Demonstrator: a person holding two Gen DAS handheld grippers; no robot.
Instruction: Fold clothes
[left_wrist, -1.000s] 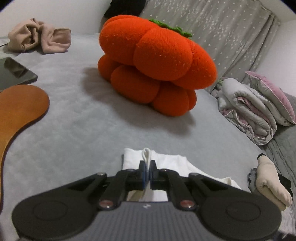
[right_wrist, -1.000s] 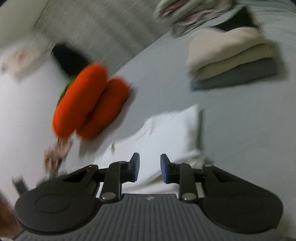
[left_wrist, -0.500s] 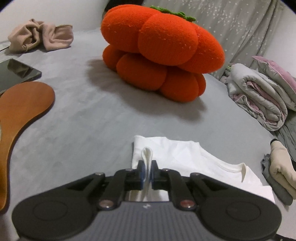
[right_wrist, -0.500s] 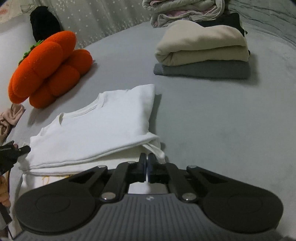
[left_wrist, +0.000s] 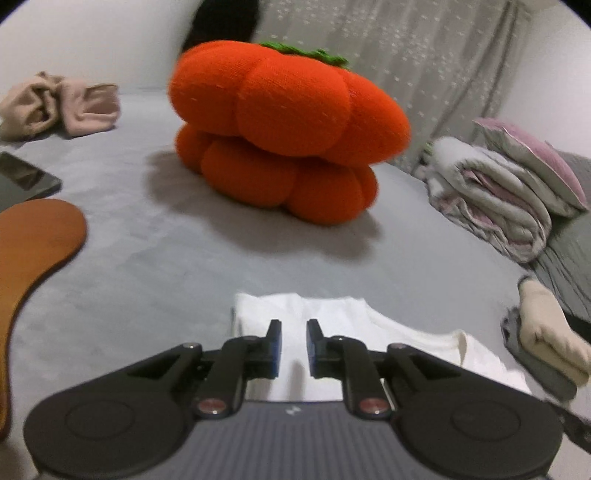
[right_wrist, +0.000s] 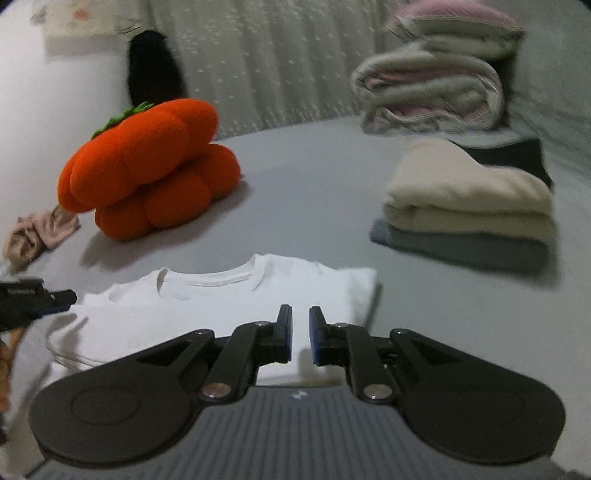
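- The white cotton T-shirt (right_wrist: 221, 314) lies folded on the grey bed cover (right_wrist: 314, 206), between the orange plush pumpkin cushion (right_wrist: 147, 170) and the stack of folded cream and grey garments (right_wrist: 469, 206).
- The left gripper (left_wrist: 293, 345) has just been opening; its jaws stand slightly apart over the shirt's corner, nothing between them.
- The right gripper (right_wrist: 300, 334) has likewise just been opening, released and empty above the shirt's near edge.
- Risk: the loose lower layer at the shirt's left edge looks uneven; a low withdrawing finger could snag it and undo the fold.
- Carrying it to the stack by one edge would likely let it unfold.
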